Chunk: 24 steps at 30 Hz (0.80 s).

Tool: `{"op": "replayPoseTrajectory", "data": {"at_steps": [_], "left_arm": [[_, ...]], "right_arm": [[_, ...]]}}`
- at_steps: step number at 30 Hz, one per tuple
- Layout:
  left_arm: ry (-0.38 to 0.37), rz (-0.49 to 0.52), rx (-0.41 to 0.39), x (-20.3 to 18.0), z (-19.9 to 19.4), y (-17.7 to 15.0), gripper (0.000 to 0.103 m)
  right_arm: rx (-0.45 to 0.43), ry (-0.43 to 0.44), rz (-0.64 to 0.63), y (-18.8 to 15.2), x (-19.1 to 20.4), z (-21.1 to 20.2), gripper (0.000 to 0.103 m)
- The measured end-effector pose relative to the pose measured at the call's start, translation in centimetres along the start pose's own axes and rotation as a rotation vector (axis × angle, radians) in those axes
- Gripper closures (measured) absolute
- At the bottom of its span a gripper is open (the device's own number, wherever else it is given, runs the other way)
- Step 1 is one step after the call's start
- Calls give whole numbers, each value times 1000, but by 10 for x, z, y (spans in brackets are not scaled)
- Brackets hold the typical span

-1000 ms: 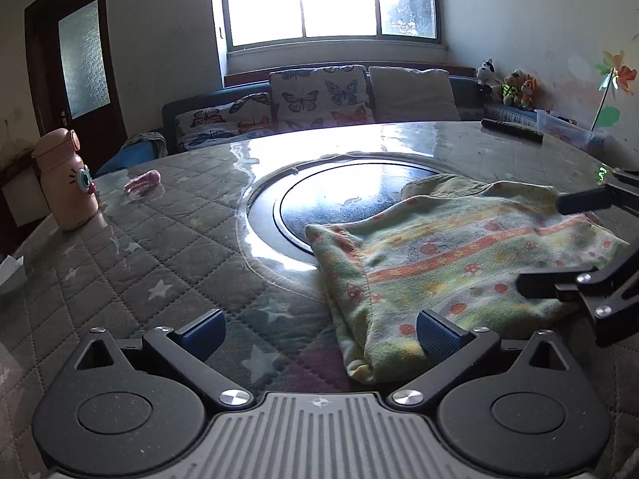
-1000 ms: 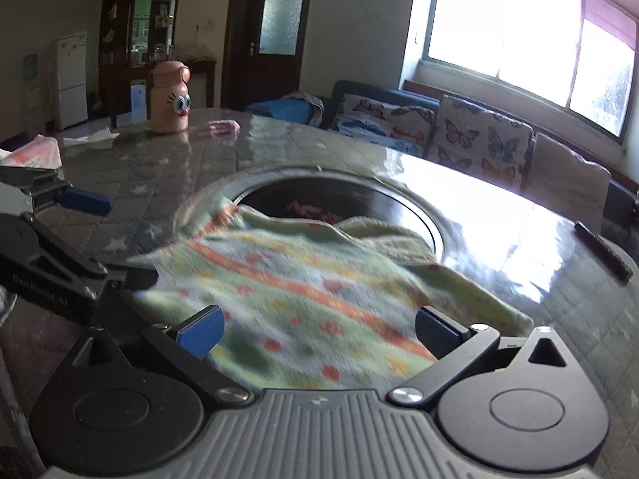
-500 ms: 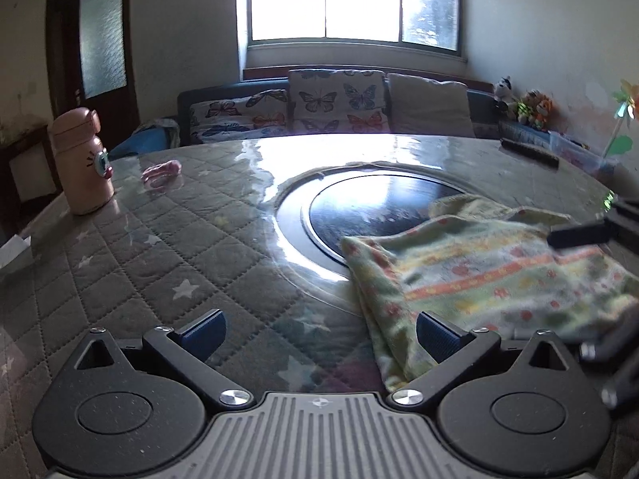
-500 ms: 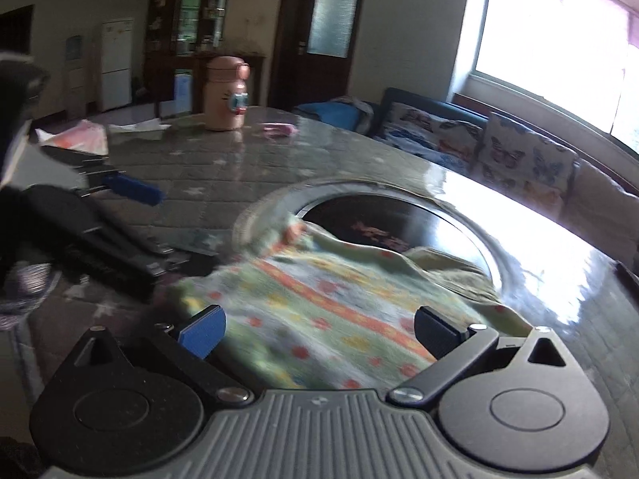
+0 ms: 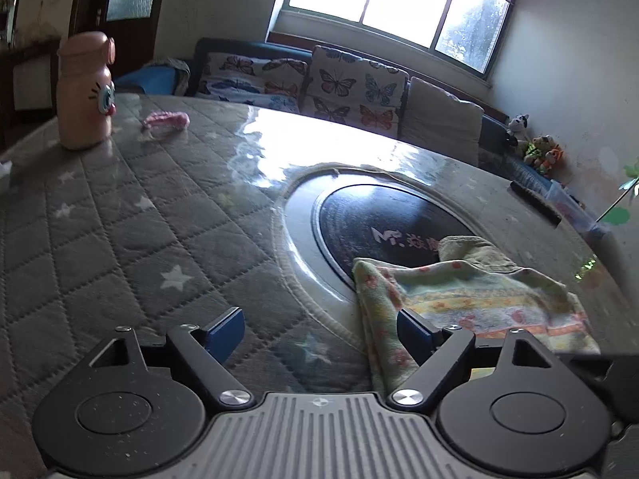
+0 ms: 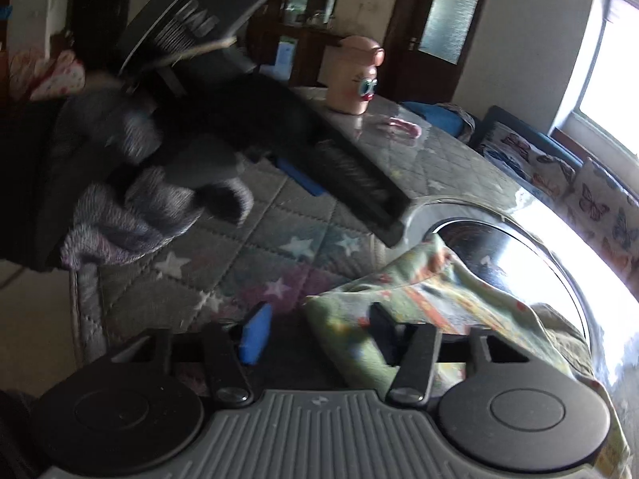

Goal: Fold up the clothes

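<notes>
Two grippers are closing at once on one edge of the garment, and neither has a firm hold yet. The left gripper [image 5: 319, 329] has its jaws well apart and narrowing; the cloth's near edge drapes against the inner face of its right-hand finger [image 5: 415, 333], while the other finger [image 5: 225, 329] stands over bare quilting, so only a thin lip of fabric lies in the gap. The right gripper [image 6: 315, 333] is further along, jaws about half closed and narrowing, with a bunched corner of the garment [image 6: 419, 299] crowding its right-hand finger and the blue pad [image 6: 255, 333] apart from the cloth. Outward from both, the floral garment [image 5: 479, 295] lies rumpled on the quilted surface [image 5: 120, 239], its far part spilling over the glossy dark disc [image 5: 379, 219] set into the middle. Likely failure: a pinch that catches only the top layer, so the fold drags a single ply and leaves the rest behind. Another risk is cloth sliding on that slick disc as it is pulled, skewing the fold. Beyond the left gripper, the pink bottle [image 5: 86, 92] stands well apart and seems safe.
</notes>
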<state>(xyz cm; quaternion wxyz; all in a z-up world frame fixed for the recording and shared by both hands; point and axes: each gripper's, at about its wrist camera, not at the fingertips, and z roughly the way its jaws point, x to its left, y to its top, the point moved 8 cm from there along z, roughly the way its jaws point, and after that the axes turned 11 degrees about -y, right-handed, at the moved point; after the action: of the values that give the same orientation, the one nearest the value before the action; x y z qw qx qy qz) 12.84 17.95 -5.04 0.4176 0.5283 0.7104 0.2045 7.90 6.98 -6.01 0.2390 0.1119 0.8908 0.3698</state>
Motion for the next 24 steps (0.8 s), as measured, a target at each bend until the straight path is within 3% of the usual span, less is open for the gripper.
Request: {"op": "replayPoseTrajectory", "data": {"at_steps": [2, 4, 7, 14, 19, 21, 24], "left_arm": [[-27, -21, 10, -3, 2, -1, 18], [-62, -44, 23, -8, 4, -2, 18], [-113, -90, 43, -14, 7, -3, 18], [-208, -216, 91, -25, 16, -4, 19], [-260, -301, 129, -34, 30, -7, 37], [-270, -327, 135, -34, 34, -8, 57], [-275, -363, 134, -32, 38, -9, 77]], "right_arm": [[-4, -7, -10, -1, 2, 0, 64], [-10, -26, -4, -2, 1, -1, 85], [-22, -10, 69, -1, -9, -7, 94], [-79, -10, 180, 3, -28, -27, 95], [-111, -8, 237, -1, -42, -44, 96], [-121, -8, 252, -3, -46, -50, 96], [-122, -1, 258, -8, -48, -54, 96]]}}
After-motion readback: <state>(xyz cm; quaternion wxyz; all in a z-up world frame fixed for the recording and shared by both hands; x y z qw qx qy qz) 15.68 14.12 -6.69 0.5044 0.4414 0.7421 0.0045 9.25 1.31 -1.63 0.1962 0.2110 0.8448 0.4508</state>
